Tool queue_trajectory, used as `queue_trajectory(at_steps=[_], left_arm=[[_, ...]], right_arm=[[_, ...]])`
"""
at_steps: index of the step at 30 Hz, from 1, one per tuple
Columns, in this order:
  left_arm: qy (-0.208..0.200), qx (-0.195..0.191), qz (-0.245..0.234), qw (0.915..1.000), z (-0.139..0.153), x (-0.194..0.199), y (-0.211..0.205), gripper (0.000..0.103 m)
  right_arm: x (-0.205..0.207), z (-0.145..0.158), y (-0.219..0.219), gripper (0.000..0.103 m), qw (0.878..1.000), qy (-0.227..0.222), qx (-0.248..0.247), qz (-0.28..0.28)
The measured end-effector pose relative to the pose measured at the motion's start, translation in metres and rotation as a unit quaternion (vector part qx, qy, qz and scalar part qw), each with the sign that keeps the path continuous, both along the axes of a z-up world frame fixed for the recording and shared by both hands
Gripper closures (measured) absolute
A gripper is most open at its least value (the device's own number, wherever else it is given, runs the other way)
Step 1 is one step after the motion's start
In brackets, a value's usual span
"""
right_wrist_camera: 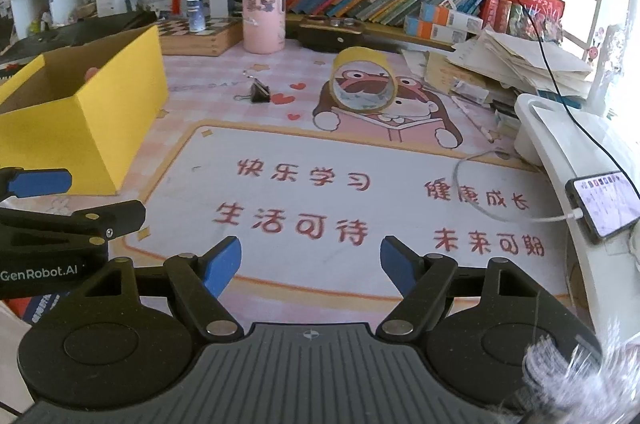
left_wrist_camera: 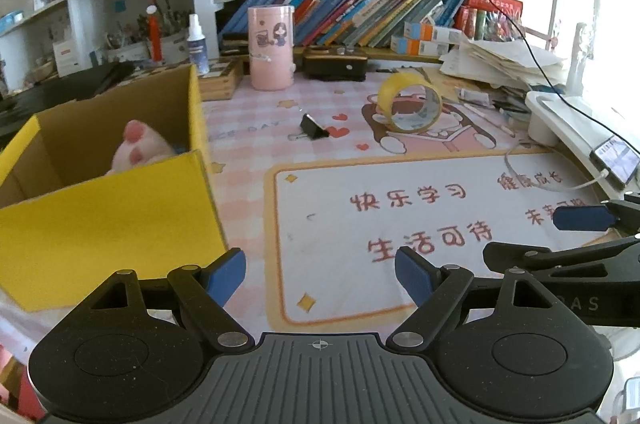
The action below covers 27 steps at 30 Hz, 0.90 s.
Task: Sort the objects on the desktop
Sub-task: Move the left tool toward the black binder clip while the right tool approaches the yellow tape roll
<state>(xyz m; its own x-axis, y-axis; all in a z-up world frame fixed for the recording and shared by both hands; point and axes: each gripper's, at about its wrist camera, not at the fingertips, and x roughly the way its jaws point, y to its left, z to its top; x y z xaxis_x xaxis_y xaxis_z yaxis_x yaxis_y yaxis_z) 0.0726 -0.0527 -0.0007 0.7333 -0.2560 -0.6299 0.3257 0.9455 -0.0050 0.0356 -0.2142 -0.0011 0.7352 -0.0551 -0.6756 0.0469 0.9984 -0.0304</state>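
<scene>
The black left gripper with blue pads [left_wrist_camera: 320, 274] and its matching right gripper [right_wrist_camera: 311, 264] hover side by side, jaws apart, empty.

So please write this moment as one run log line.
left tool open, empty | right tool open, empty | binder clip, tape roll on mat | plush in yellow box

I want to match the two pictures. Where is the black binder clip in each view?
Left wrist view: the black binder clip lies on the desk mat a little above the picture's middle, left of the yellow tape roll.
Right wrist view: the clip lies left of centre in the upper half, again left of the tape roll.
Shared landmark: the pink cylinder standing behind the clip.
</scene>
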Motion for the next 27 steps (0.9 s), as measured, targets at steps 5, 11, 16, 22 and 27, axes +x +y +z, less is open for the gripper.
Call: queue_trajectory(at_steps=[5,11,16,22,27], left_arm=[[0.003,-0.002,0.008,1.0000,0.001,0.018,-0.014,0.019],[0.008,0.000,0.020,0.9998,0.002,0.036,-0.035,0.019],[0.010,0.006,0.035,0.9993,0.003,0.050,-0.053,0.019],[0.009,0.013,0.066,0.9977,0.004,0.066,-0.067,0.019],[0.004,0.020,0.093,0.9954,0.006,0.083,-0.077,0.019]], right_arm=[[0.021,0.001,-0.016,0.025,1.000,0.002,-0.001,0.002],[0.045,0.002,-0.037,0.023,1.000,0.006,-0.003,0.011],[0.062,0.001,-0.057,0.021,1.000,0.008,0.000,0.020],[0.085,0.001,-0.080,0.019,1.000,0.003,0.006,0.029],[0.106,0.000,-0.094,0.015,0.999,-0.006,0.010,0.040]])
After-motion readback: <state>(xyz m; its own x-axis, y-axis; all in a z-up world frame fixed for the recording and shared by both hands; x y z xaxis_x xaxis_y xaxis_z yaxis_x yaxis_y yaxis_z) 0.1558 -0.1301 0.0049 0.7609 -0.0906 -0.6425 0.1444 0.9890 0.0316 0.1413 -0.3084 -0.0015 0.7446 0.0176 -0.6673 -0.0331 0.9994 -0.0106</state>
